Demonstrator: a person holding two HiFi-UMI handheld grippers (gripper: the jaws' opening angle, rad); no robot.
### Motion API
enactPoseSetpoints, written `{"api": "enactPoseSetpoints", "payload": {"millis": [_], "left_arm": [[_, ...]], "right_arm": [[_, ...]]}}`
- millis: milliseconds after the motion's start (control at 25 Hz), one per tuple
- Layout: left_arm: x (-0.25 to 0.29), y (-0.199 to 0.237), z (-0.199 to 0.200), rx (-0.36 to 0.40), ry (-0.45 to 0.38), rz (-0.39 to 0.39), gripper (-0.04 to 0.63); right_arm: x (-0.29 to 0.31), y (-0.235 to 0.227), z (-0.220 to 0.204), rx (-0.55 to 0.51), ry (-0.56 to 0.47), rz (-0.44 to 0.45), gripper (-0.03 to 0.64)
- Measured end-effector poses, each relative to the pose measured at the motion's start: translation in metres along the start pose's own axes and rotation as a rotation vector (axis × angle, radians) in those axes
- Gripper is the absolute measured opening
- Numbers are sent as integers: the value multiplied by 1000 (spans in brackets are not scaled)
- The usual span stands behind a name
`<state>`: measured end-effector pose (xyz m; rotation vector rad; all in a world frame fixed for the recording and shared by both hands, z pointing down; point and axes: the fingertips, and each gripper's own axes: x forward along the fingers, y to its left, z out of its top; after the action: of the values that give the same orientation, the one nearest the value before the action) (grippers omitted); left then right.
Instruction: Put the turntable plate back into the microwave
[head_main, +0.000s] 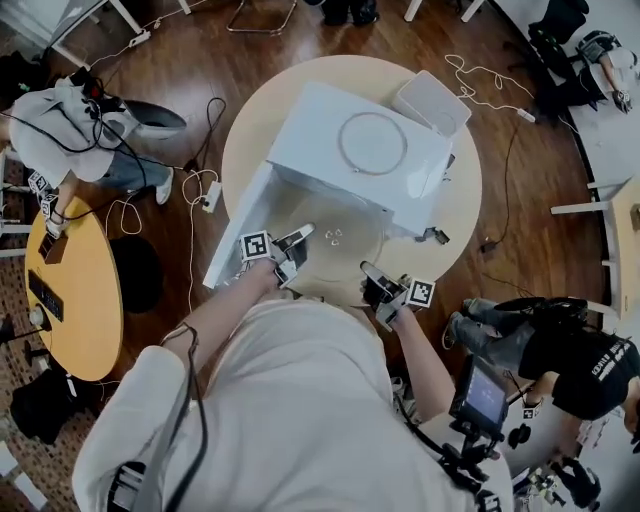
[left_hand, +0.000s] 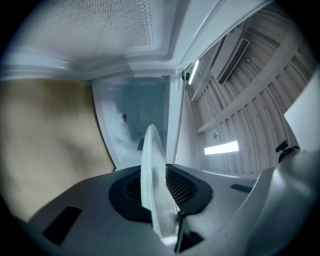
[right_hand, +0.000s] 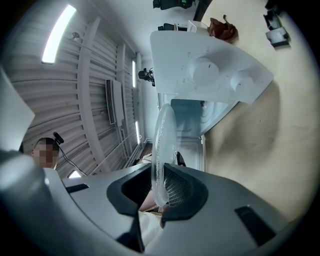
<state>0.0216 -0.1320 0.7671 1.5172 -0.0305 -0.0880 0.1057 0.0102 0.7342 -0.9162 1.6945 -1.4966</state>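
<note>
Closest to the head camera is the person's pale shirt (head_main: 300, 400), and just past it, toward 12 o'clock, the 2 grippers carry the glass plate (head_main: 335, 238) between them. The left gripper (head_main: 298, 238) pinches the rim at about 9 o'clock and the right gripper (head_main: 372, 276) at about 4 o'clock. Each gripper view shows the clear rim clamped edge-on between narrow-set jaws.

The plate hangs roughly level above the round table (head_main: 455, 215), right at the mouth of the white microwave (head_main: 370, 150), whose door (head_main: 238, 228) stands swung open at 9 o'clock.

The step in hand looks like feeding the plate into the cavity. Doing it well probably means keeping both hands at 1 height so the glass stays flat and moving them together toward 12 o'clock. The plate should sit centred on the cavity floor before either grip lets go.
</note>
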Motion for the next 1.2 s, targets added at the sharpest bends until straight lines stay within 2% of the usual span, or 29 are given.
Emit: {"api": "enactPoseSetpoints", "payload": {"millis": [200, 440, 600, 920, 1000, 1200], "left_arm": [[-4, 0, -10, -3, 55, -4, 66], [-16, 0, -11, -63, -2, -41, 38], [-24, -2, -13, -66, -15, -62, 34], [-31, -3, -18, -100, -55, -67, 32], [-31, -4, -17, -103, -74, -65, 32], [-38, -6, -19, -86, -119, -59, 32]], "right_arm": [[5, 0, -1, -12, 51, -2, 55], [7, -2, -3, -28, 105, -20, 55], [9, 3, -7, -44, 136, -2, 54], [11, 9, -8, -115, 152, -21, 55], [12, 6, -5, -148, 155, -50, 55], [10, -15, -5, -215, 174, -192, 55]]}}
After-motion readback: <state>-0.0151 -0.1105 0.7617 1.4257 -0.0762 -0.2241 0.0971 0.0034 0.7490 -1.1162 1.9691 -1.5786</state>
